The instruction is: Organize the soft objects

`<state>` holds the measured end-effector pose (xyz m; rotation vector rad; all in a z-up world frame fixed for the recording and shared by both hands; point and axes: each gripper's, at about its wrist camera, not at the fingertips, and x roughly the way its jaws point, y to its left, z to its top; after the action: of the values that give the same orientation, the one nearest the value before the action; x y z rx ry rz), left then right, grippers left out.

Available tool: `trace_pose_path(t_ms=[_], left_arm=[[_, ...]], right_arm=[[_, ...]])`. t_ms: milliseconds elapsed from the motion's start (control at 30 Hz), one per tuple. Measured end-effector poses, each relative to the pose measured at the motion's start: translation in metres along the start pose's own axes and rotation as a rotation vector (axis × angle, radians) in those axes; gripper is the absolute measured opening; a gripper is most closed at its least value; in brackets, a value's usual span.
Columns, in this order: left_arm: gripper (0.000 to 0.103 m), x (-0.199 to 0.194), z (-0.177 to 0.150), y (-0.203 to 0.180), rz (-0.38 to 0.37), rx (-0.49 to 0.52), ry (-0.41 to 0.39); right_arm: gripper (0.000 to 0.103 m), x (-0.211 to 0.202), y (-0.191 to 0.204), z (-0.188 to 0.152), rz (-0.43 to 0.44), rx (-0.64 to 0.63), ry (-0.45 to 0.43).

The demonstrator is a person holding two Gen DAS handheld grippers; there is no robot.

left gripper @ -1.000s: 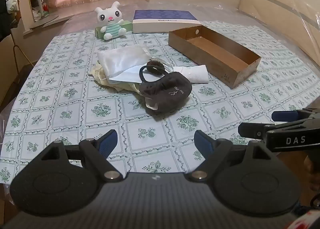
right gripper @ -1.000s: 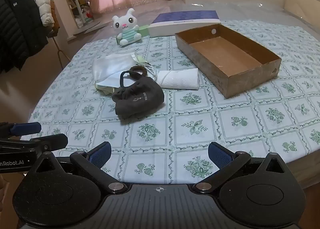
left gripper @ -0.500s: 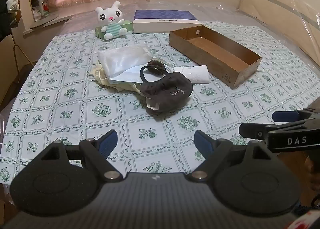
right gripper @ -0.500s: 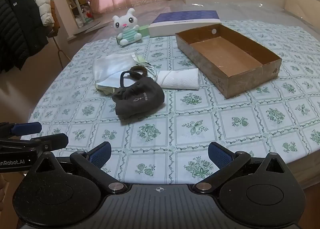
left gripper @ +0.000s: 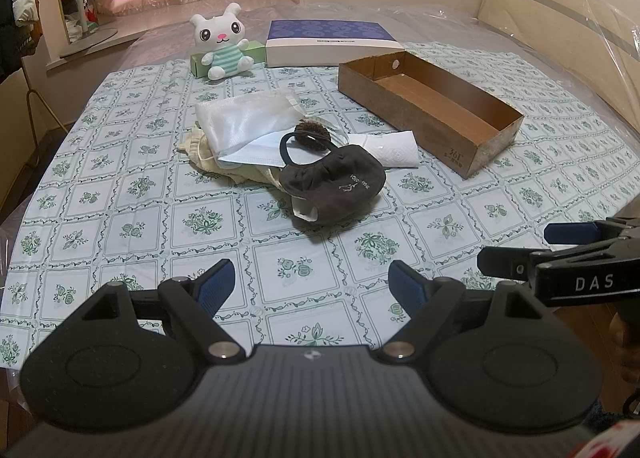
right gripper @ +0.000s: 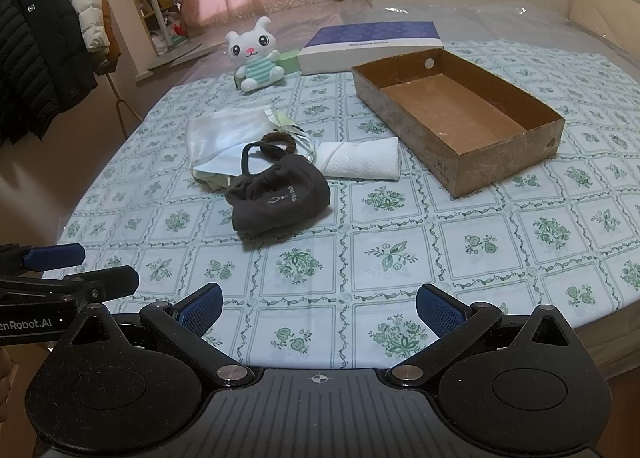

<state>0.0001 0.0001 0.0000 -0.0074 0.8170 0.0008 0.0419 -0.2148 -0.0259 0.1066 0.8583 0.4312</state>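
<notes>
The soft things lie in one heap: a white satin pouch (left gripper: pixel 244 117), a pale blue paper mask (left gripper: pixel 256 149) and, nearer, a dark grey cloth mask (left gripper: pixel 334 185) whose loop crosses a brown hair tie (left gripper: pixel 312 131). Pulling one could drag the others. The empty brown cardboard box (left gripper: pixel 428 105) waits to the right. The left gripper (left gripper: pixel 310 284) and the right gripper (right gripper: pixel 318 308) hover low at the near edge, fingers wide, holding nothing.
</notes>
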Motion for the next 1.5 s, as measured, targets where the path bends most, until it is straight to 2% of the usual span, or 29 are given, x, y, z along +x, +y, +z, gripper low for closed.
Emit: trace_pose_path(t_ms=[1500], left_arm=[[0.083, 0.0001, 0.0000, 0.0000, 0.001, 0.001, -0.005]], right_arm=[[0.103, -0.0054, 0.0063, 0.0051, 0.012, -0.008, -0.007]])
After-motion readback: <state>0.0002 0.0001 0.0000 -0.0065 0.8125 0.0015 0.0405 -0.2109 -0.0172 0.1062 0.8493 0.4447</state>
